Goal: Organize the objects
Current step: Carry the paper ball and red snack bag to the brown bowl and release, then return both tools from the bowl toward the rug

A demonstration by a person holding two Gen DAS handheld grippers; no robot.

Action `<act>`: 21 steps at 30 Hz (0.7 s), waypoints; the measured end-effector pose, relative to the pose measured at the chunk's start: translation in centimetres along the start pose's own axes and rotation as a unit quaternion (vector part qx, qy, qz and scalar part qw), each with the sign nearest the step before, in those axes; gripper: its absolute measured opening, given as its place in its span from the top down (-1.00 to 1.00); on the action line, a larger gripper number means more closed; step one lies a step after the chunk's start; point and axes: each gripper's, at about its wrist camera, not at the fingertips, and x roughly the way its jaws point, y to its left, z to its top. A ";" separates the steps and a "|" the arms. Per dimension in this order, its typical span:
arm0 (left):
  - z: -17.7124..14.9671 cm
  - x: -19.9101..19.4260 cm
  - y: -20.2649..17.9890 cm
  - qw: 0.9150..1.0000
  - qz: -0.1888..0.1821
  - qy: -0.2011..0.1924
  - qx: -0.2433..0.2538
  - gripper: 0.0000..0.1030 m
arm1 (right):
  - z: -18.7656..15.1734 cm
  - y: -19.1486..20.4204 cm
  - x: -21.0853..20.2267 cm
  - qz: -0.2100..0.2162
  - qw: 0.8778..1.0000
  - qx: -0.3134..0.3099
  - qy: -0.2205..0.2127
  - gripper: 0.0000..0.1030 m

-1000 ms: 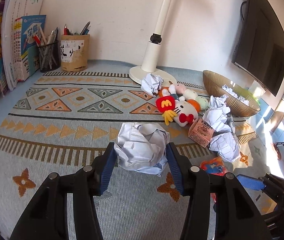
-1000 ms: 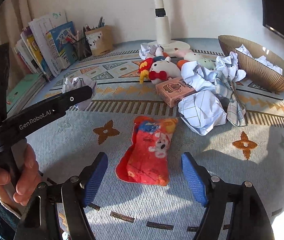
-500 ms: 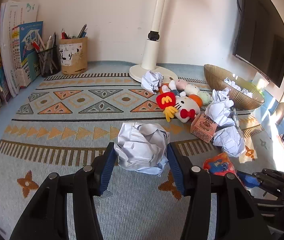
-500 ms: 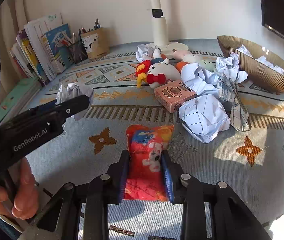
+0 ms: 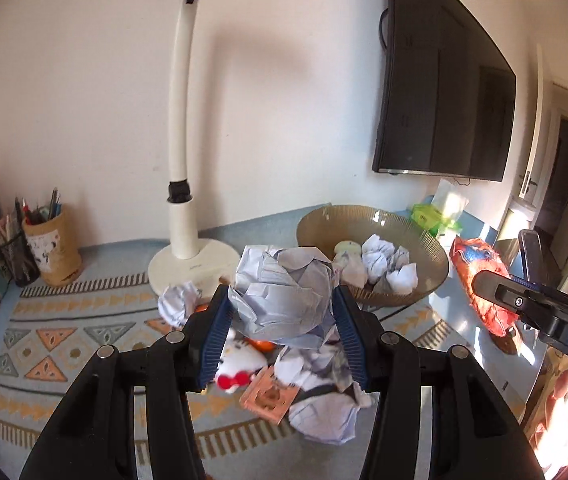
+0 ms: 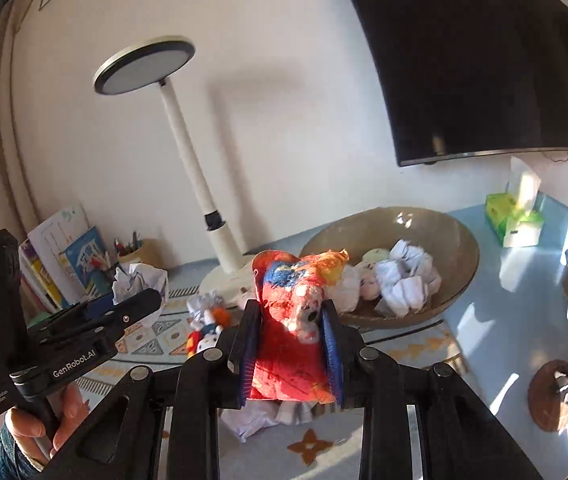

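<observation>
My left gripper (image 5: 281,316) is shut on a crumpled white paper ball (image 5: 284,296) and holds it in the air above the patterned mat, in front of the brown bowl (image 5: 436,264). My right gripper (image 6: 290,332) is shut on a red snack packet (image 6: 290,336), also lifted, near the bowl (image 6: 460,240). The bowl holds several paper balls (image 6: 408,280). The right gripper with the packet (image 5: 480,280) shows at the right of the left wrist view. The left gripper with its paper ball (image 6: 139,280) shows at the left of the right wrist view.
On the mat lie a Hello Kitty plush (image 5: 239,364), a small pink box (image 5: 269,396) and more paper balls (image 5: 324,416). A white desk lamp (image 5: 181,160), pen holders (image 5: 53,248), books (image 6: 67,256), a tissue box (image 6: 516,216) and a wall monitor (image 5: 444,100) surround them.
Both grippers have lifted off the mat with their loads and swung towards the bowl. The right gripper went from open around the packet to shut on it.
</observation>
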 end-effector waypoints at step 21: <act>1.1 12.9 -5.0 0.997 -0.063 0.049 -0.018 -0.98 | 1.7 -10.1 8.9 -0.044 0.993 0.074 0.078 0.04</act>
